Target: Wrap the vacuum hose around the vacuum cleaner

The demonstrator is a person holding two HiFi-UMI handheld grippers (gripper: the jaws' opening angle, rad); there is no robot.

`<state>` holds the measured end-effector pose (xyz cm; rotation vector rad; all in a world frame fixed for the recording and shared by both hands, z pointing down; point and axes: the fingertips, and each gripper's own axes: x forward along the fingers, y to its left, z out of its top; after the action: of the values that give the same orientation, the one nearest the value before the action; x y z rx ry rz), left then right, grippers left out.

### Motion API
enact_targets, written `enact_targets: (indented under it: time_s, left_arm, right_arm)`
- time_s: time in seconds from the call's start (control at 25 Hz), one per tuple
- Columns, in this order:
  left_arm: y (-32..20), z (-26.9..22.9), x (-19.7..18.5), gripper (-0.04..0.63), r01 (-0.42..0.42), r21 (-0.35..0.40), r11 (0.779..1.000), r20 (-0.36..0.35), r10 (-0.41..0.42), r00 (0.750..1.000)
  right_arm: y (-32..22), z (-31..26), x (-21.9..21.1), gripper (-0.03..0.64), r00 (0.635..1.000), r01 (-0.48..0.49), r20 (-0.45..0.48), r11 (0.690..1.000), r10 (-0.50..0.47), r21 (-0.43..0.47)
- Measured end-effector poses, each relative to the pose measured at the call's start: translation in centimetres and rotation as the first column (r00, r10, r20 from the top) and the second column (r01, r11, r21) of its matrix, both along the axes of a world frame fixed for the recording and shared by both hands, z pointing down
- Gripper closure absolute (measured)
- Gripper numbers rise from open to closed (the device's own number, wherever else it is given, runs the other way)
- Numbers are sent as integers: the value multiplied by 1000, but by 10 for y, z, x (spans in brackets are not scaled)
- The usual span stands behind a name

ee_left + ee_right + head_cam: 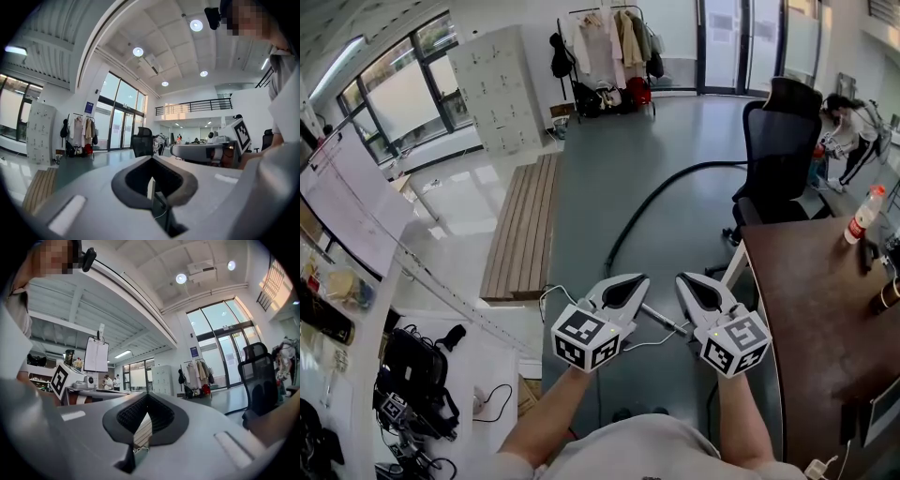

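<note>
Both claws are held level and side by side over the grey floor [581,141], on our side of the black office chair [780,141]. The left gripper [639,278] is clenched on nothing, its jaws meeting at the tips. The right gripper [682,278] is likewise clenched and empty. The black vacuum hose [642,208] lies on the floor, curving from the foot of the chair towards us and touching neither claw. A brown desk [825,319] carrying a plastic bottle [863,216] stands just right of the chair. A wooden bench [523,230] lies well to its left, with a clothes rack [609,47] beyond.
</note>
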<state>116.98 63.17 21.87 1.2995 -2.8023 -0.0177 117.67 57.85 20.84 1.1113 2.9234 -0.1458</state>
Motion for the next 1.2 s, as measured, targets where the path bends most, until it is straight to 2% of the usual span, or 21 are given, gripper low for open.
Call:
enact_targets:
  time_s: [0.48, 0.76, 1.08, 1.2]
  left_arm:
    - [-25, 7, -10, 595, 37, -85, 996, 23, -35, 999]
    - [-42, 14, -33, 595, 33, -91, 995, 8, -32, 999]
    - [-37, 31, -90, 595, -8, -83, 997, -11, 7, 1000]
    - [-27, 36, -127, 595, -25, -60, 998, -18, 24, 1000]
  right_arm:
    - [-37, 6, -9, 595, 999, 36, -11, 999, -36, -25]
    - [-51, 14, -36, 595, 998, 54, -13, 998, -54, -14]
    - [-45, 26, -89, 595, 1000, 25, -18, 1000, -25, -15]
    - [-36, 29, -120, 557, 999, 24, -24, 999, -26, -43]
